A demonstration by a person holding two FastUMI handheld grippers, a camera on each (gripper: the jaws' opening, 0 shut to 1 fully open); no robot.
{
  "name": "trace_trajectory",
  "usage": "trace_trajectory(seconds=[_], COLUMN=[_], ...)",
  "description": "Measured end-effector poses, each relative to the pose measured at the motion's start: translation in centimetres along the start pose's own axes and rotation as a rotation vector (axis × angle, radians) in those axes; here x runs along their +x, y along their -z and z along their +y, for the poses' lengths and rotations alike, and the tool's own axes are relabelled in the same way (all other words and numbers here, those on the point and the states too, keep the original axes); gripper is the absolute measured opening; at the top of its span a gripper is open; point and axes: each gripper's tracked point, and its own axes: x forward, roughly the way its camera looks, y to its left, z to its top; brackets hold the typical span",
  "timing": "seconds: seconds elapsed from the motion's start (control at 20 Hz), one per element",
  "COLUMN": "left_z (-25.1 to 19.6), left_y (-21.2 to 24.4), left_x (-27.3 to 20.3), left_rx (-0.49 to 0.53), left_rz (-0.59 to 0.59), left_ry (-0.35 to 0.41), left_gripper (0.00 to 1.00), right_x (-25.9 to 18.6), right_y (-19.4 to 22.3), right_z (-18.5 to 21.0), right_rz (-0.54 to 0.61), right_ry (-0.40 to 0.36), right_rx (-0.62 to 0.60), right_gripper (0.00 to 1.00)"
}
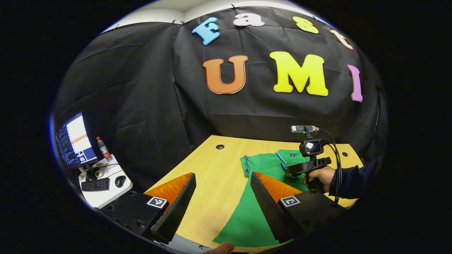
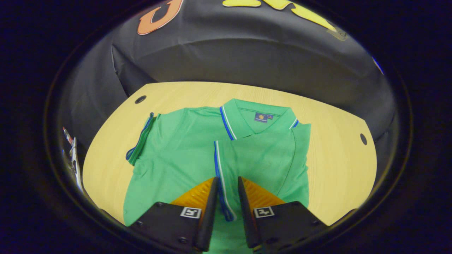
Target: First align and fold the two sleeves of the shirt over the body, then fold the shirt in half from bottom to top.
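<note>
Left gripper view: the left gripper (image 1: 219, 197) hung with fingers spread wide over the wooden table (image 1: 212, 165), nothing between them; the green shirt (image 1: 247, 215) lay flat there. Farther off, a hand (image 1: 319, 174) held the right gripper. A side desk (image 1: 106, 192) carried a monitor (image 1: 76, 141), keyboard (image 1: 95, 184), mouse (image 1: 120, 181) and bottle (image 1: 103, 149). Right gripper view: the right gripper (image 2: 226, 190) had its fingers nearly together about the striped cuff of the sleeve (image 2: 220, 169) folded over the shirt body; actual clamping could not be judged. The other sleeve (image 2: 141, 139) lay out to the side.

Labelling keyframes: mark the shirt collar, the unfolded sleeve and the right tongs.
shirt collar (image 2: 259, 118): right gripper view, on the inner neckband by the label.
unfolded sleeve (image 2: 140, 141): right gripper view, on its striped cuff at the shirt's left edge.
right tongs (image 2: 227, 201): right gripper view, midway between the tips, over the folded sleeve's cuff.
</note>
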Motion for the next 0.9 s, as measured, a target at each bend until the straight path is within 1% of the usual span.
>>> trace_trajectory(seconds=[0.05, 0.15, 0.2, 0.25, 0.3, 0.4, 0.45, 0.5, 0.55, 0.6, 0.65, 0.7, 0.75, 0.8, 0.9], left_z=[0.5, 1.0, 1.0, 0.7, 0.4, -0.3, -0.7, -1.4, -2.1, -2.9, -3.9, -4.7, -5.6, -6.1, -7.4], left_y=[-0.2, -0.7, -0.8, -0.8, -0.8, -0.7, -0.4, -0.1, 0.3, 0.7, 1.2, 1.6, 2.3, 3.0, 4.9], left_x=[0.8, 3.0, 4.2, 5.4, 6.8, 9.8, 11.4, 12.9, 14.5, 16.1, 17.7, 19.1, 20.6, 22.0, 24.5], left_rx=[0.010, 0.002, -0.006, -0.013, -0.016, -0.015, -0.020, -0.025, -0.028, -0.033, -0.038, -0.044, -0.048, -0.046, -0.037], left_rz=[-0.013, -0.021, -0.019, -0.014, -0.012, 0.003, 0.018, 0.028, 0.048, 0.064, 0.080, 0.093, 0.116, 0.136, 0.178], left_ry=[-0.007, 0.000, 0.006, 0.022, 0.037, 0.058, 0.071, 0.086, 0.098, 0.112, 0.131, 0.144, 0.152, 0.155, 0.160], left_gripper=[1.00, 1.00, 1.00, 1.00, 1.00, 1.00, 1.00, 1.00, 1.00, 1.00, 1.00, 1.00, 1.00, 1.00, 1.00], right_x=[-0.8, -2.6, -3.7, -4.8, -6.1, -8.8, -10.3, -11.9, -13.6, -15.7, -17.6, -19.4, -21.1, -22.6, -25.3], right_y=[-0.2, -0.3, -0.3, -0.4, -0.7, -1.3, -1.6, -1.7, -1.8, -1.7, -1.6, -1.3, -1.0, -0.5, 0.6], right_z=[-0.2, -0.7, -1.2, -1.6, -2.2, -3.4, -4.3, -5.3, -6.3, -7.5, -8.4, -9.2, -10.2, -11.1, -13.2], right_rz=[-0.013, -0.030, -0.036, -0.047, -0.060, -0.101, -0.125, -0.144, -0.164, -0.185, -0.207, -0.227, -0.242, -0.255, -0.269], right_ry=[-0.008, -0.015, -0.019, -0.021, -0.019, -0.018, -0.009, 0.005, 0.026, 0.043, 0.056, 0.068, 0.085, 0.103, 0.162], right_rx=[0.005, 0.015, 0.018, 0.029, 0.040, 0.065, 0.074, 0.076, 0.078, 0.083, 0.088, 0.091, 0.090, 0.088, 0.085], right_gripper=[0.49, 0.63, 0.80, 0.83, 0.96, 0.97, 0.93, 0.96, 0.93, 0.96, 0.93, 0.93, 0.96, 0.93, 0.93])
